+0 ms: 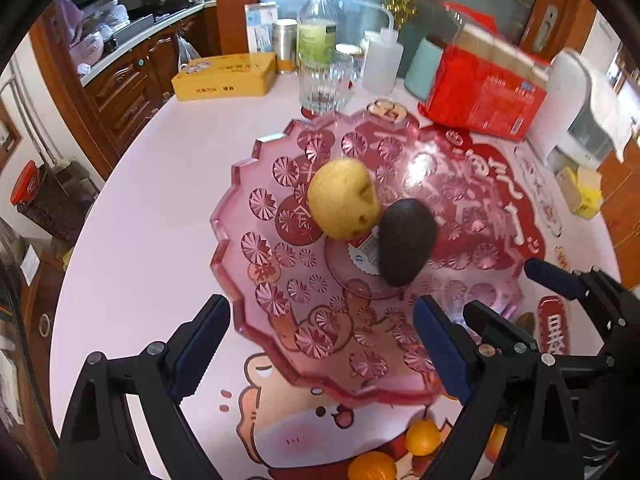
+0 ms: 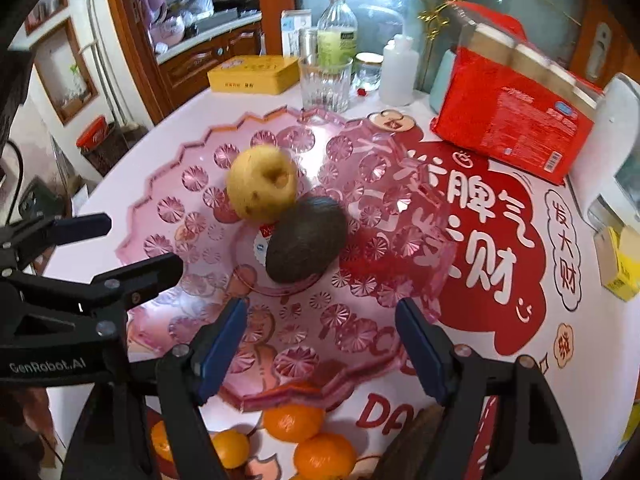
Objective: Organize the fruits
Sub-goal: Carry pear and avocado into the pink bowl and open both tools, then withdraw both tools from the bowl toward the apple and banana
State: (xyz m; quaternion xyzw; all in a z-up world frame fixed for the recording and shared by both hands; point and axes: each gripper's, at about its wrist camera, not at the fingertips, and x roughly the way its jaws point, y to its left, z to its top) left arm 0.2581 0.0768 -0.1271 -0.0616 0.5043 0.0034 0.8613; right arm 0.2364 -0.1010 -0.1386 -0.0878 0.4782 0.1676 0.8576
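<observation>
A pink cut-glass fruit plate (image 1: 256, 248) (image 2: 168, 208) sits on the round white table. In it lie a yellow pear (image 1: 344, 204) (image 2: 262, 184) and a dark avocado (image 1: 406, 248) (image 2: 306, 238), touching. My left gripper (image 1: 322, 336) is open and empty over the plate's near rim. My right gripper (image 2: 320, 340) is open and empty, also over the near rim; it shows at the right in the left wrist view (image 1: 500, 296). Several oranges (image 2: 294, 420) (image 1: 422, 436) lie on the table just in front of the plate.
At the table's back stand a ribbed glass (image 2: 326, 84), a bottle (image 2: 338, 36), a yellow tin (image 2: 254, 74), a white squeeze bottle (image 2: 398, 72) and a red box (image 2: 516, 124). A white appliance (image 2: 616, 152) and a small yellow box (image 2: 620, 272) are at the right. A brown object (image 2: 408, 444) lies near the oranges.
</observation>
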